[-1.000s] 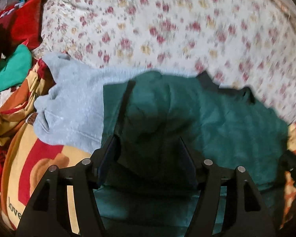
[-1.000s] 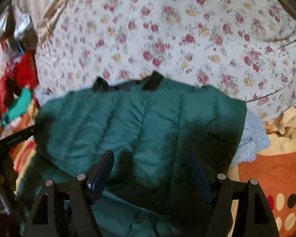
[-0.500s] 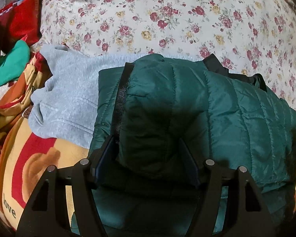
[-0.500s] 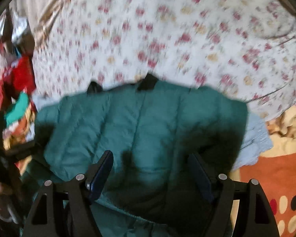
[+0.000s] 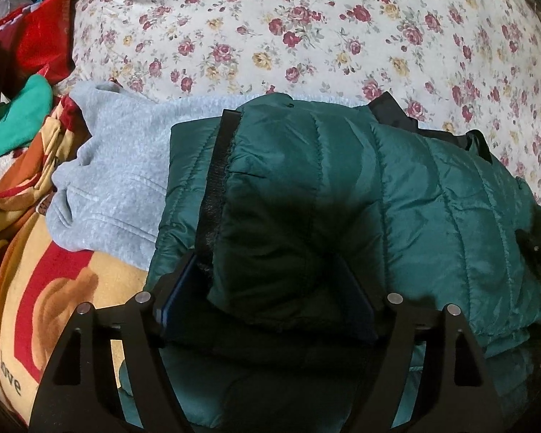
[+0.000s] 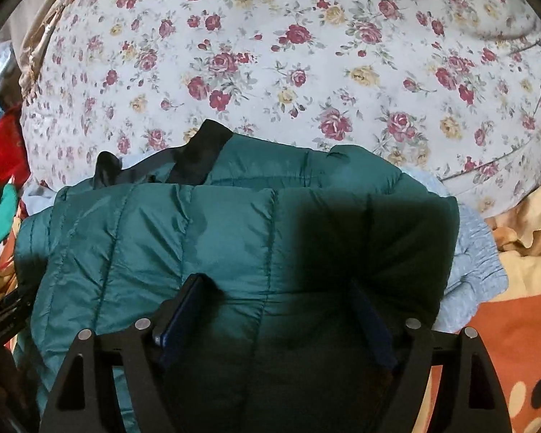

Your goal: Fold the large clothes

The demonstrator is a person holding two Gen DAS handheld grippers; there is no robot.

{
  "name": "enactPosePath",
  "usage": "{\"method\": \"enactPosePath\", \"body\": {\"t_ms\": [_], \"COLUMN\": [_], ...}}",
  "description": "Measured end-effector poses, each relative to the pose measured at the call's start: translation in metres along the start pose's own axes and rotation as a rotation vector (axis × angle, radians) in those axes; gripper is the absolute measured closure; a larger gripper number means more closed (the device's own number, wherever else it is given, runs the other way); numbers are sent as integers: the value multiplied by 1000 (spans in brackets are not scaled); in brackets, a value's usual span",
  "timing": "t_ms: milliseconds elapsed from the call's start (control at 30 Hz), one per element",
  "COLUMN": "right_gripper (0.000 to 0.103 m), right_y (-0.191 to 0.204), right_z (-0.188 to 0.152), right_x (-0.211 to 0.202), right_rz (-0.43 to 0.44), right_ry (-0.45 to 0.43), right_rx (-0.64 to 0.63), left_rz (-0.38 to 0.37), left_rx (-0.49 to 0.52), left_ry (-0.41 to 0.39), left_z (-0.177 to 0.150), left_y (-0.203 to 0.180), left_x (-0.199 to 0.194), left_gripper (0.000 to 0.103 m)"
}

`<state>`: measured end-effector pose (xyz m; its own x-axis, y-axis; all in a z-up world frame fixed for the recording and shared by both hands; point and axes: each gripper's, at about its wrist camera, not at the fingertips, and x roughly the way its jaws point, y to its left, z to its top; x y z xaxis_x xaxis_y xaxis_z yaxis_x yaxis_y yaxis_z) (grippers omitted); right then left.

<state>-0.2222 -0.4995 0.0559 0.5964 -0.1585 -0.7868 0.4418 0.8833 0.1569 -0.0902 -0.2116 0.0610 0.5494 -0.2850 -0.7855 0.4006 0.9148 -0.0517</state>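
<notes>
A dark green quilted puffer jacket [image 5: 396,195] lies folded on the bed, its black collar at the far edge; it also fills the right wrist view [image 6: 198,238]. It rests partly on a light grey sweatshirt [image 5: 119,169]. My left gripper [image 5: 267,288] is wide open, its fingers on either side of a thick folded flap of the jacket at its left end. My right gripper [image 6: 277,306] is wide open over the jacket's right end, fingers resting on the fabric without pinching it.
A floral sheet [image 5: 306,29] covers the bed beyond the jacket. A orange-and-red patterned blanket [image 5: 47,288] lies at the near left, with red and teal clothes [image 5: 21,108] piled beyond. The grey sweatshirt's hem [image 6: 476,263] and orange blanket [image 6: 515,342] show at right.
Both views moved closer to the jacket and steadied. The folded flap has settled between my left fingers. Both grippers stayed open.
</notes>
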Motion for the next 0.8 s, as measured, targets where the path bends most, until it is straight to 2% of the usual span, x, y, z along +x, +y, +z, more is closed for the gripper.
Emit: {"method": "enactPosePath", "body": {"t_ms": [100, 267, 333, 433, 500, 633, 800], "right_gripper": [22, 22, 22, 22, 19, 18, 18], "right_y": [0, 7, 11, 21, 24, 23, 19], "right_z": [-4, -30, -41, -52, -53, -48, -52], "right_x": [-26, -73, -73, -37, -24, -39, -74], "right_rz": [-8, 18, 6, -67, -85, -78, -69], "right_ry": [-21, -86, -81, 4, 9, -13, -60], "right_rx": [-12, -34, -44, -95, -106, -77, -44], "left_rz": [-3, -2, 1, 6, 4, -5, 4], "left_rx": [1, 1, -1, 0, 0, 7, 20], "left_ry": [1, -5, -11, -18, -16, 3, -22], "left_z": [0, -1, -2, -3, -3, -5, -11], "left_y": [1, 0, 0, -1, -1, 6, 13], "left_x": [0, 1, 1, 0, -2, -13, -37], "left_gripper": [26, 25, 24, 24, 24, 24, 24]}}
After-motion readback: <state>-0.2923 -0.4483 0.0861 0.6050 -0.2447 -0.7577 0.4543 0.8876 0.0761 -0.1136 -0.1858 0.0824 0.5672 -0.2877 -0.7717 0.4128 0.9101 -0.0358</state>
